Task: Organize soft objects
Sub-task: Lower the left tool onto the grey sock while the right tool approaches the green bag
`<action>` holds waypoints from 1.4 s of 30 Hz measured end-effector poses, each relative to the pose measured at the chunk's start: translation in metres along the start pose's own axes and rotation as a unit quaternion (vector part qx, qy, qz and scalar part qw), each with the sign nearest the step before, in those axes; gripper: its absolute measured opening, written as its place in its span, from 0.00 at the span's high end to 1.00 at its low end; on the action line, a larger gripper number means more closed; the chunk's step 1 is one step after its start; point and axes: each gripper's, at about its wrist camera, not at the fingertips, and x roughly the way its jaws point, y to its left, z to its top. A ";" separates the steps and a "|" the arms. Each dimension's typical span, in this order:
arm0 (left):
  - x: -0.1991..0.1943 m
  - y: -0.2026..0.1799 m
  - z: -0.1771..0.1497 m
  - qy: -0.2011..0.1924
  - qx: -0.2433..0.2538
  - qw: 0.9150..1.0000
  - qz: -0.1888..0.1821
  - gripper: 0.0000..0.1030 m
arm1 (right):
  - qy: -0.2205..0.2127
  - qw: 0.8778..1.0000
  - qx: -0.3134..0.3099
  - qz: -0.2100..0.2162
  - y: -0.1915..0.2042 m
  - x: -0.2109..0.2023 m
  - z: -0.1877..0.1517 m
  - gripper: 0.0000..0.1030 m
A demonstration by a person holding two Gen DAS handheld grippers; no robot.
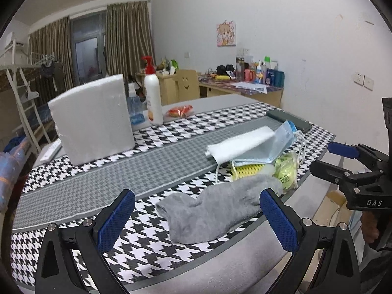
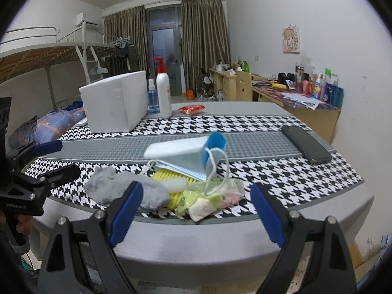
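Blue-padded fingers (image 1: 279, 220) of the left gripper (image 1: 196, 220) stand wide apart, empty, straddling the grey sock (image 1: 210, 210) whose long axis runs crosswise on the desk (image 1: 245, 264); probably nearer than the right gripper (image 2: 196, 215), likewise released.

Fuzzy grey knit sock (image 1: 215, 210); glossy plastic wrapper (image 2: 208, 201); matt foam box (image 1: 91, 120)

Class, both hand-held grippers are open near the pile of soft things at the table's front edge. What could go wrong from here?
1. The grey sock lies near the table edge; a clumsy pinch might push it off.
2. The face mask has ear loops draped over the plastic packets, so lifting either may drag the other.
3. The left hand-held gripper and right hand-held gripper could collide.
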 end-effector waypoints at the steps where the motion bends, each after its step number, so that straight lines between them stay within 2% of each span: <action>1: 0.003 -0.002 0.000 0.003 0.002 1.000 -0.001 0.01 | 0.003 1.000 0.003 -0.002 -0.002 0.002 -0.001 0.11; 8: 0.020 -0.013 -0.002 0.029 0.023 0.999 -0.010 0.01 | 0.022 1.000 0.018 0.000 -0.009 0.013 -0.007 0.11; 13: 0.036 -0.019 -0.003 0.064 0.032 0.997 -0.010 0.07 | 0.035 0.999 0.032 0.000 -0.015 0.024 -0.013 0.11; 16: 0.045 -0.021 -0.003 0.078 0.030 0.996 -0.018 0.13 | 0.038 0.998 0.042 -0.009 -0.019 0.028 -0.015 0.11; 18: 0.050 -0.023 -0.003 0.086 0.031 0.995 -0.023 0.21 | 0.041 0.998 0.042 -0.017 -0.020 0.030 -0.015 0.11; 20: 0.054 -0.024 -0.004 0.093 0.031 0.995 -0.028 0.25 | 0.046 0.998 0.047 -0.014 -0.021 0.032 -0.015 0.11; 23: 0.061 -0.025 -0.007 0.110 0.026 0.993 -0.037 0.35 | 0.054 0.997 0.061 -0.009 -0.022 0.037 -0.014 0.11; 25: 0.064 -0.025 -0.009 0.116 0.024 0.992 -0.043 0.38 | 0.060 0.996 0.067 -0.013 -0.022 0.042 -0.014 0.11; 28: 0.066 -0.026 -0.012 0.118 0.029 0.992 -0.044 0.41 | 0.064 0.996 0.064 -0.028 -0.020 0.048 -0.015 0.11; 29: 0.067 -0.026 -0.012 0.120 0.030 0.991 -0.046 0.45 | 0.065 0.995 0.065 -0.029 -0.020 0.048 -0.016 0.11; 32: 0.067 -0.027 -0.014 0.123 0.030 0.990 -0.058 0.53 | 0.069 0.994 0.077 -0.024 -0.021 0.051 -0.016 0.11; 37: 0.065 -0.027 -0.016 0.121 0.031 0.990 -0.067 0.60 | 0.076 0.992 0.097 -0.021 -0.023 0.055 -0.015 0.11; 42: 0.059 -0.029 -0.019 0.121 0.036 0.989 -0.075 0.78 | 0.085 0.991 0.095 -0.027 -0.020 0.060 -0.015 0.19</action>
